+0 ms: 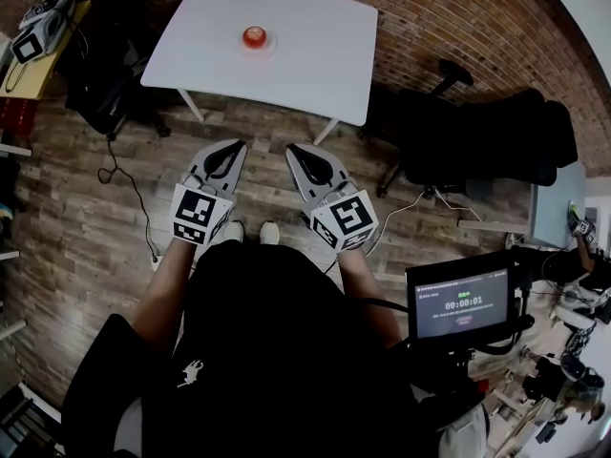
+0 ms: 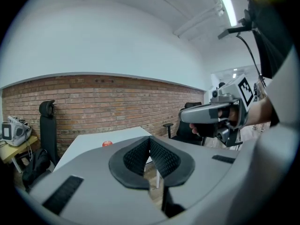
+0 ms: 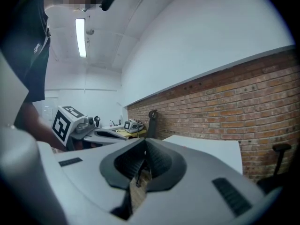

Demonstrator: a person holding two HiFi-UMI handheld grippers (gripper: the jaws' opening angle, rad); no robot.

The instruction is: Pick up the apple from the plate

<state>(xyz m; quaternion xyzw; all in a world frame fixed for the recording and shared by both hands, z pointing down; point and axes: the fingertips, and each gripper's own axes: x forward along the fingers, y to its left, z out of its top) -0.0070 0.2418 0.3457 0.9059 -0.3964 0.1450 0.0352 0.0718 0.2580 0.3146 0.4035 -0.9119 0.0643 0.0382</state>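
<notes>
A red apple (image 1: pixel 253 36) sits on a small white plate (image 1: pixel 267 46) near the middle of the white table (image 1: pixel 315 55), far ahead of both grippers. In the left gripper view the apple (image 2: pixel 107 144) shows small on the table (image 2: pixel 89 149). My left gripper (image 1: pixel 236 148) and right gripper (image 1: pixel 292 150) are held side by side over the wooden floor, short of the table, both shut and empty. The left gripper's pads (image 2: pixel 161 158) meet with nothing between them, and the right gripper's pads (image 3: pixel 154 158) do too. Each gripper view shows the other gripper beside it.
A black office chair (image 1: pixel 477 132) stands right of the table, and another black chair (image 1: pixel 105 74) at its left. A yellow side table (image 1: pixel 38 55) carries a device. A small screen (image 1: pixel 460 303) is at my right. A cable (image 1: pixel 129 184) lies on the floor. A brick wall runs behind the table.
</notes>
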